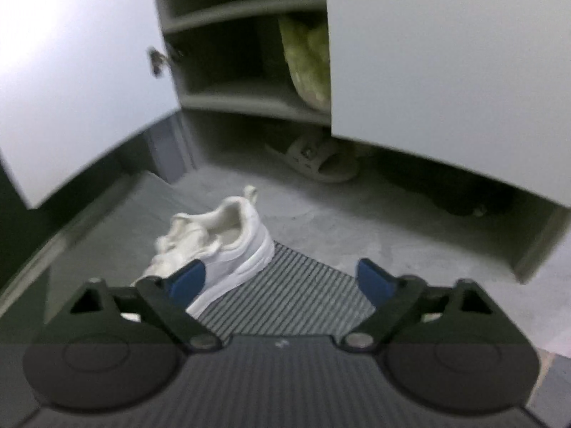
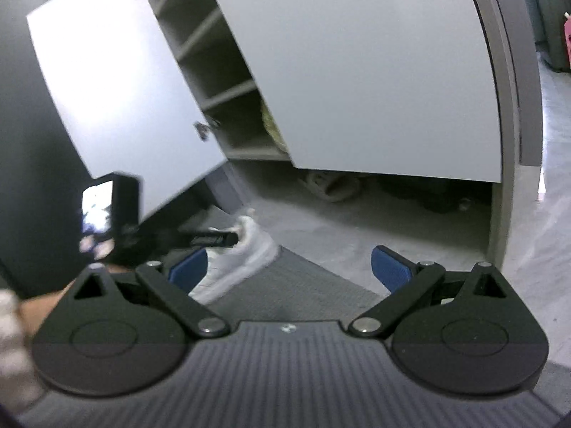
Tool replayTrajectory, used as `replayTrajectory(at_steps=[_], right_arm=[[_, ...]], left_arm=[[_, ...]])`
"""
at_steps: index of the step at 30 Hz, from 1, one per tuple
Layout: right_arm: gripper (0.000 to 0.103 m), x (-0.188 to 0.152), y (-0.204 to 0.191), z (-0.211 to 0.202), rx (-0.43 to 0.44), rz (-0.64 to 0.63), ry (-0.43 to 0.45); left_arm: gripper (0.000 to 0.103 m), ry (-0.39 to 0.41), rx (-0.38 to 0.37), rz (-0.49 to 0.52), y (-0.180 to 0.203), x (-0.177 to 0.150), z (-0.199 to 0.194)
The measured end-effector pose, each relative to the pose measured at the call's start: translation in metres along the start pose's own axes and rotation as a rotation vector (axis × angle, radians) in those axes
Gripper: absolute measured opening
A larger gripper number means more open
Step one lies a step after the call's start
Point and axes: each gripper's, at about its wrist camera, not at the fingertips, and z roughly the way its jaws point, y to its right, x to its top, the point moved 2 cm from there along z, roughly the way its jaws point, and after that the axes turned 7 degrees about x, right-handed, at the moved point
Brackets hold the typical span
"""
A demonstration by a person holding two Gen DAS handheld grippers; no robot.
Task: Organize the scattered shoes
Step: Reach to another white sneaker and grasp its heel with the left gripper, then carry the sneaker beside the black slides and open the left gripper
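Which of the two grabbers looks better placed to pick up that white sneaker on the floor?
Probably the left gripper. Its open jaws are right beside the white sneaker, which lies partly on the striped mat. The right gripper, also open, views the sneaker from farther back, with the left tool in between.

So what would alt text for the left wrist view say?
A white sneaker lies partly on a striped mat, ahead of the open left gripper. Behind it stands an open shoe cabinet, a pale slipper under its lowest shelf.
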Motion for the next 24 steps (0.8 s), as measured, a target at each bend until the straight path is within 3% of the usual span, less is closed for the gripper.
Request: replayTrajectory(at_steps=[6, 11, 12, 13, 15, 19, 24], right_arm=[[0.1, -0.011, 0.022, 0.042, 0.015, 0.054, -0.08], [0.1, -0.019, 0.029, 0.06, 0.043, 0.076, -0.141], [0.1, -0.02, 0.033, 0.064, 0.041, 0.076, -0.153], [0.1, -0.02, 0.035, 0.065, 0.035, 0.077, -0.153], [0.1, -0.02, 0.044, 0.069, 0.009, 0.091, -0.149], [0.1, -0.024, 0.05, 0.072, -0.018, 0.096, -0.18], [0.1, -0.022, 0.038, 0.072, -0.017, 0.099, -0.177]], left_arm=[[0.078, -0.078, 0.055, -0.093, -0.008, 0.007, 0.098], [0.074, -0.095, 0.086, -0.022, -0.003, 0.014, 0.143], [0.065, -0.126, 0.072, -0.031, -0.004, 0.014, 0.153], [0.05, -0.156, 0.065, -0.038, -0.004, 0.012, 0.16], [0.036, -0.19, 0.118, 0.007, 0.0, 0.012, 0.172], [0.028, -0.221, 0.082, 0.037, -0.013, 0.027, 0.165], [0.025, -0.208, 0.048, 0.051, -0.053, 0.034, 0.115]])
